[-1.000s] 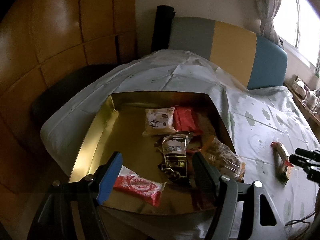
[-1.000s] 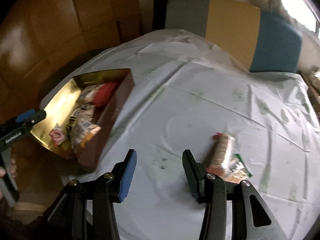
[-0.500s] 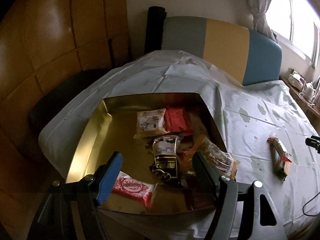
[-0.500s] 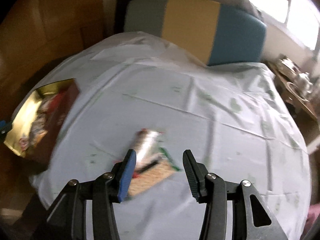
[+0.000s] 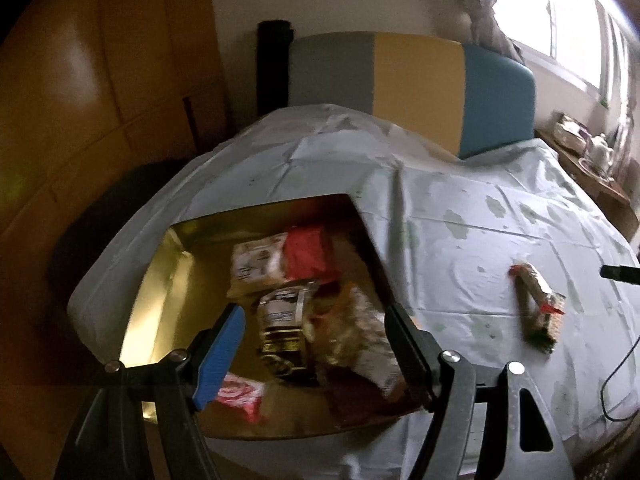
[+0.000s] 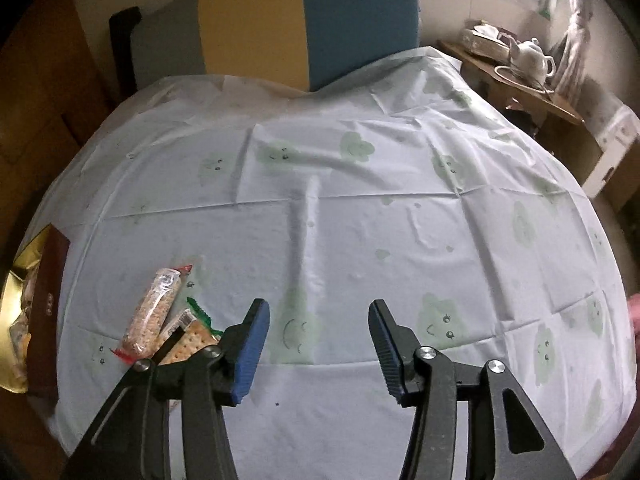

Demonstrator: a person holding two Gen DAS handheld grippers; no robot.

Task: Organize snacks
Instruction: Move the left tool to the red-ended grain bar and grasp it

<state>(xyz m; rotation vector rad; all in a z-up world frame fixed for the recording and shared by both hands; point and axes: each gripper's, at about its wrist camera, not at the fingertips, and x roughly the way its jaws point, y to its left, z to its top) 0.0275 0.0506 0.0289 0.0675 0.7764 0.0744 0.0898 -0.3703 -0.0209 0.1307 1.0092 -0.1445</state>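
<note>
Blurrily, snack packets (image 5: 292, 280) show no readable writing; left tool (image 5: 312, 344) and right tool (image 6: 316, 336) gape empty.

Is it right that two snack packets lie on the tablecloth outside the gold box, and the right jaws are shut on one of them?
Not quite. In the right wrist view the right gripper stands open and holds nothing; its jaws have just been opening. The two snack packets do lie on the tablecloth outside the gold box, left of the jaws.
</note>
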